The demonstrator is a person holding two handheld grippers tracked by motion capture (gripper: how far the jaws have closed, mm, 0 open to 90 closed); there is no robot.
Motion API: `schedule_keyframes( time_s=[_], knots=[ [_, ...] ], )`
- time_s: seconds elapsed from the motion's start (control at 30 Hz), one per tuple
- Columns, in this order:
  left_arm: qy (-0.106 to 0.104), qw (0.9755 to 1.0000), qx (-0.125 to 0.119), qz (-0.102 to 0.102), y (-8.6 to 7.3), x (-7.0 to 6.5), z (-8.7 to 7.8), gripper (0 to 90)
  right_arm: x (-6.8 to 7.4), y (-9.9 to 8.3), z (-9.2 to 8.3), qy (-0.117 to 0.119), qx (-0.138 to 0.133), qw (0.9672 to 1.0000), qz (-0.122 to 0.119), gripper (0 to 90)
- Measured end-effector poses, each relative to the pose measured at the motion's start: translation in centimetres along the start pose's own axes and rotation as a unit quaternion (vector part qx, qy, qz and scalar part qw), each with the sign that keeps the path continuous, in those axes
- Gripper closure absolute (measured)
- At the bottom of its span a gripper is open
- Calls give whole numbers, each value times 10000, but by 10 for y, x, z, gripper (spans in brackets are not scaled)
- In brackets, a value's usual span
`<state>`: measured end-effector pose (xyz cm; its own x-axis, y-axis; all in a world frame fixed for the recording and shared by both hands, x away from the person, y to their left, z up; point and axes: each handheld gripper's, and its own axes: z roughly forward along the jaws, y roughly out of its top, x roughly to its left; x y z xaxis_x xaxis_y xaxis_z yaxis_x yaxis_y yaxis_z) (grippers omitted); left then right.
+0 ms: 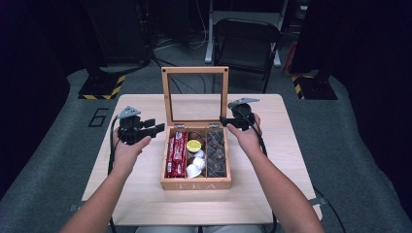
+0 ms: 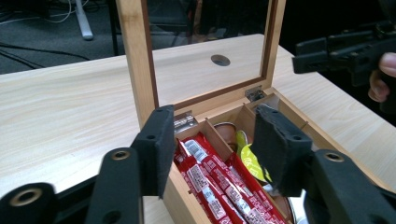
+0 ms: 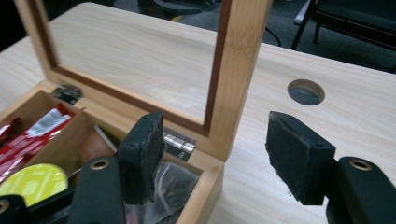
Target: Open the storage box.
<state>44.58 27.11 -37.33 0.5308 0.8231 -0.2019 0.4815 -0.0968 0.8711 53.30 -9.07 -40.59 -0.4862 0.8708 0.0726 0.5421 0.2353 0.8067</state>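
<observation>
Box sits between left claw and right claw.

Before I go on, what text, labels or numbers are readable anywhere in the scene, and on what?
"TEA": on the front wall of the wooden box.
"6": marked on the grey floor left of the table.
Red packets in the box's left compartment: white labels with print and barcode-like marks, too small and blurred to read.
Yellow lid in the middle compartment: no legible print.
</observation>
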Motion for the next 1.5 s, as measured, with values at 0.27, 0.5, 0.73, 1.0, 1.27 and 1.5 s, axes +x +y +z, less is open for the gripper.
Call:
schedule_keyframes(
  time_s=[0.27,0.5,0.73,1.0,1.27,1.5],
  knots=[
    [131,9999,-12,9,-6,4,-10,432,9,-8,-21,470,46,9988,-101,348],
    [76,10000,6,-28,-6,5,-15,425,20,-15,-29,762,31,9970,-140,319],
    [33,9999,-108,-42,-8,0,-23,430,37,-17,-37,858,-60,9955,-389,355],
    [-53,10000,7,-25,-16,0,-22,435,51,-19,-34,1040,-88,9926,-626,362],
    [-111,9999,-25,-120,-24,4,-27,436,67,-27,-19,1262,127,9878,-903,366],
    [-106,9998,-105,-137,-24,4,-32,437,77,-28,-3,1439,215,9841,-1022,369]
  ],
)
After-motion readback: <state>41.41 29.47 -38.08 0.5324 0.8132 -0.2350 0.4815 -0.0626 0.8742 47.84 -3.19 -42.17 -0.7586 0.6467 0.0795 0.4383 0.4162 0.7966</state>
